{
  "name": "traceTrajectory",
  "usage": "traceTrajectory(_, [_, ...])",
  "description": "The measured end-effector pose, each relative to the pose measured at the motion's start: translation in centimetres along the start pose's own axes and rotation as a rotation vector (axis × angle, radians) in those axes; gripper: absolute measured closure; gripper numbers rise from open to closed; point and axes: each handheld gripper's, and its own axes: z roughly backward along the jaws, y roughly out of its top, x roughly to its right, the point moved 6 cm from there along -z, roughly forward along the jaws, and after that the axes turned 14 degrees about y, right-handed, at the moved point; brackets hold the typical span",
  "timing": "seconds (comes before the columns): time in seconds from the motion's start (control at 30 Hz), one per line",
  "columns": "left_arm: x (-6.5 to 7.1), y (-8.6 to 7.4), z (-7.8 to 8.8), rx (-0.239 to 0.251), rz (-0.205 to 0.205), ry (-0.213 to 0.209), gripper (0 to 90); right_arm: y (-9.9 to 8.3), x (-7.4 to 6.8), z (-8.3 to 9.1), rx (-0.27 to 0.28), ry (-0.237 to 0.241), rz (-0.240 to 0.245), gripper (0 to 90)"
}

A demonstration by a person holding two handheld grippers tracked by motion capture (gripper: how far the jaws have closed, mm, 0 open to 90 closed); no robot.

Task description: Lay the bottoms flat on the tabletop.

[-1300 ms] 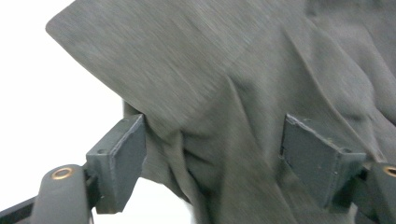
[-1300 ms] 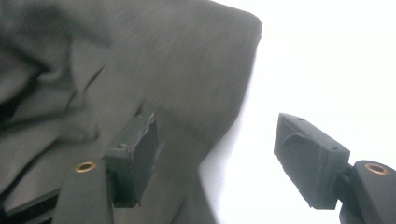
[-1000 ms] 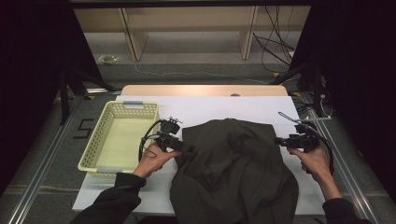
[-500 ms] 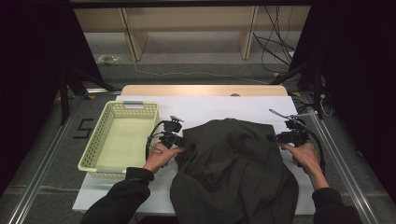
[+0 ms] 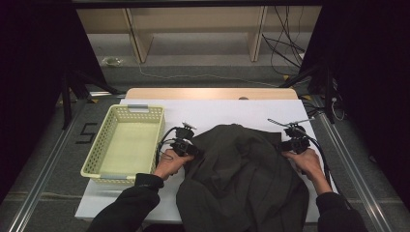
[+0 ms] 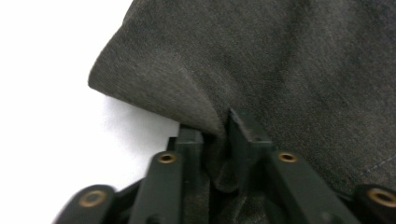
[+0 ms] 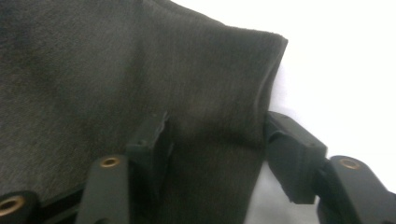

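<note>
Two grippers: both sit at the edges of a dark garment (image 5: 241, 179) on the table, one on each side of it.
Surface: a white table top (image 5: 217, 113) with a light wooden strip (image 5: 208, 93) along its far edge.
Room: grey floor beyond the table, pale wooden shelf legs (image 5: 138, 41) at the back, loose black cables (image 5: 285, 48) trailing at the far right, dark curtains on both sides.
Basket: a pale yellow perforated basket (image 5: 104, 145) stands on the left part of the table, just beside the person's left hand.
Garment: lies spread over the near middle of the table, its lower part hanging over the near edge.
Left gripper (image 6: 215, 135): its jaws have just been closing and now pinch a fold of the garment's left edge between the pads.
Right gripper (image 7: 215, 140): its jaws have just been closing, with the garment's right edge between them; the pads stand apart on either side of the cloth, and a firm press is not visible.
Hands: the left hand (image 5: 169, 162) and right hand (image 5: 304, 162) hold the grippers.
Cut off: the garment's lower end and the person's arms leave the high view at the bottom.
Hard to make out: what kind of garment it is; the folds are too dark to read.
</note>
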Motion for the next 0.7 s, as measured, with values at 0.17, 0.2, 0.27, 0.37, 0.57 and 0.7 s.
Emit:
traceTrajectory(0.17, [-0.1, 0.1, 0.3, 0.004, 0.001, -0.01, 82.4, 0.1, 0.2, 0.0, 0.007, -0.039, 0.011, 65.4])
traceTrajectory(0.2, [-0.2, 0.2, 0.4, 0.007, 0.004, -0.01, 82.6, 0.1, 0.3, 0.0, 0.009, -0.043, 0.014, 68.1])
traceTrajectory(0.27, [-0.3, 0.3, 0.5, 0.01, 0.013, -0.014, 82.7, 0.2, 0.4, 0.0, 0.012, -0.033, 0.005, 73.2])
traceTrajectory(0.37, [-0.4, 0.3, 0.5, 0.013, 0.011, -0.01, 82.4, 0.2, 0.5, 0.1, 0.023, 0.01, -0.016, 82.8])
traceTrajectory(0.57, [-0.6, 0.5, 0.9, 0.029, 0.031, -0.011, 77.7, 0.6, 0.3, 0.4, 0.043, 0.013, 0.008, 87.9])
traceTrajectory(0.7, [-0.8, 0.6, 1.2, 0.04, 0.038, -0.011, 73.2, 1.2, 0.4, 1.7, 0.094, 0.008, 0.011, 88.1])
